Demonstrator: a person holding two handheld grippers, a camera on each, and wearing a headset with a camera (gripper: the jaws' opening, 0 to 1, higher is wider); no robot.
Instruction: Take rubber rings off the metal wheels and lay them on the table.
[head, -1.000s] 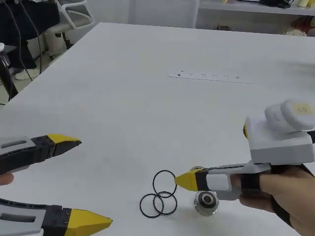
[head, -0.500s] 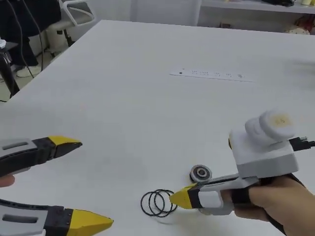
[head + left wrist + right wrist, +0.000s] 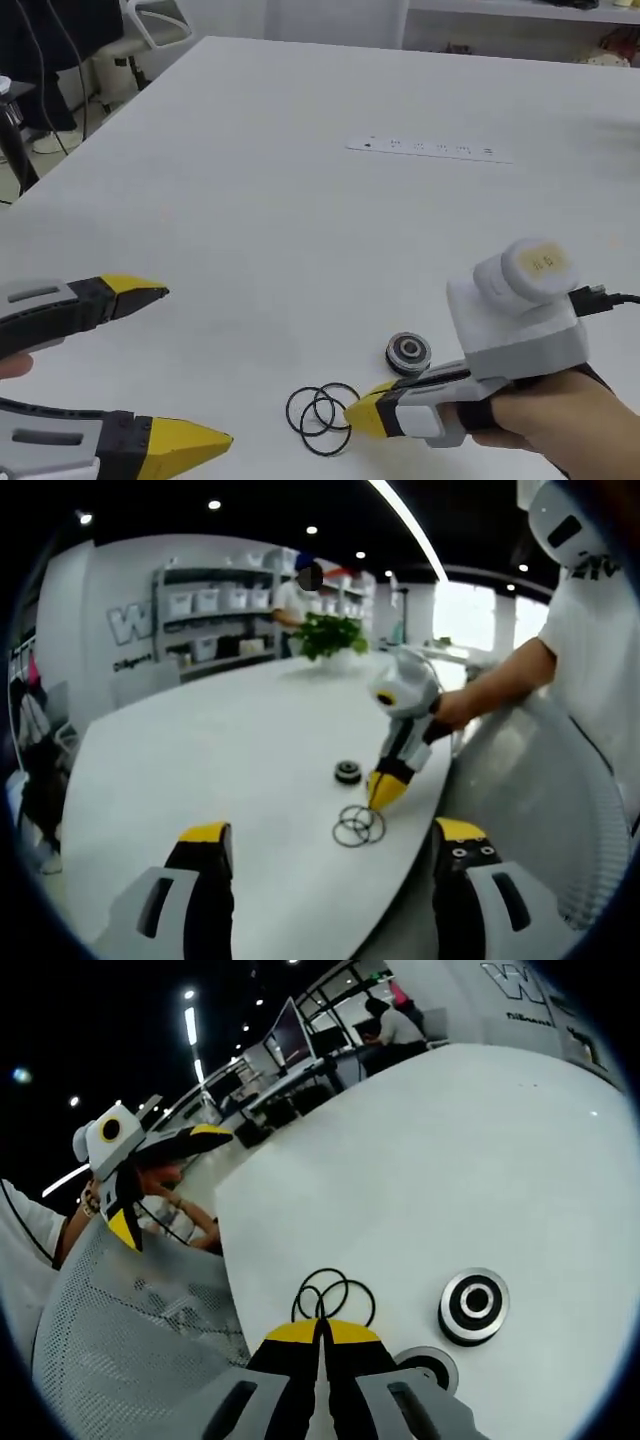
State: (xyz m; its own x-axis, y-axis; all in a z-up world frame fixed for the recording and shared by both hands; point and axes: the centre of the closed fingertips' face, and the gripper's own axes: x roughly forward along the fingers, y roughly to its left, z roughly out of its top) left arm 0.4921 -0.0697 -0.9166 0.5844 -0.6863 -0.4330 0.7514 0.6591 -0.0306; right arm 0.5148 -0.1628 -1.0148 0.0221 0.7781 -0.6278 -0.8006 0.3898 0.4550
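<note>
three rings [image 3: 322, 410] lie loose on the counter [image 3: 300, 200], overlapping in a small cluster at lower centre of the head view, so that share of the job looks done. one wheel [image 3: 408, 351] sits flat just up and right of them, apart from the rings. in the right gripper view it shows a dark band round a pale hub; cannot tell if that band is a ring not yet pulled. a second round piece [image 3: 432, 1364] sits at the lower right of that view, half hidden by the gripper, likely another wheel, state unclear. right gripper [image 3: 365, 410] has its jaws pressed together with nothing visible between them, tip low at the right edge of the ring cluster. left gripper [image 3: 185, 365] is spread wide and carries nothing, at lower left, well apart from the work. judgement: mostly through; what's left is checking the wheels for any ring.
</note>
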